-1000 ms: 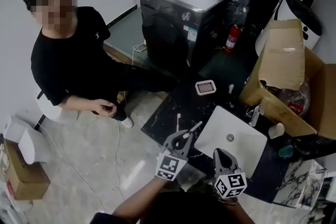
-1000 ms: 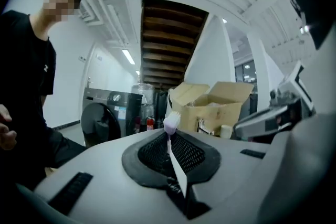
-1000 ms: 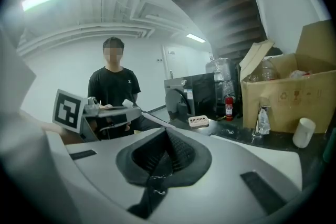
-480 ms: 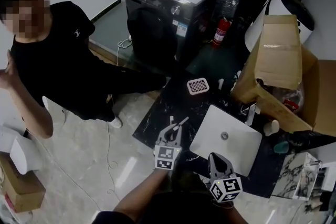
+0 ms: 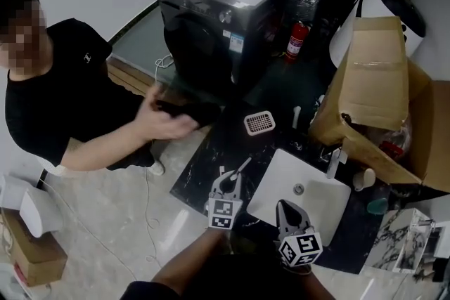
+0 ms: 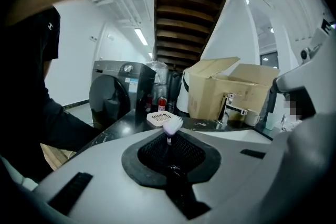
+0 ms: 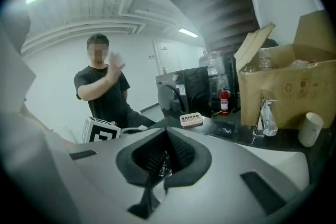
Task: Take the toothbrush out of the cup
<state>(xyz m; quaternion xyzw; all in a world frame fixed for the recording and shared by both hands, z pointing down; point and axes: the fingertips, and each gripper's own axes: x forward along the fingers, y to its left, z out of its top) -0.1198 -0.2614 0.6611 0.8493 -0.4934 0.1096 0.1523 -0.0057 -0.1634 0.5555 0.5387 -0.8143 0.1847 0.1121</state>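
- A dark washing machine [image 5: 211,17], a fire extinguisher [image 5: 296,40] and an open cardboard box [image 5: 376,81] are crowding the far side of the dark surface [image 5: 207,159].
- A white slotted tray [image 5: 259,123] is lying beyond the sink [image 5: 320,206]. A white cup [image 5: 364,179] is standing near the faucet [image 5: 336,159].
- My left hand-held gripper [image 5: 230,181] is clamping the toothbrush [image 5: 243,166], bristles poking past the jaw tips. It is over the surface just left of the sink, well apart from the cup.
- My right hand-held gripper [image 5: 286,209] is hanging by the sink's near edge, jaws closed together on nothing I can name.
- The seated person [image 5: 56,102] is now reaching a hand [image 5: 167,124] towards the surface; half a second ago it was raised by the head. The toothbrush is staying put.
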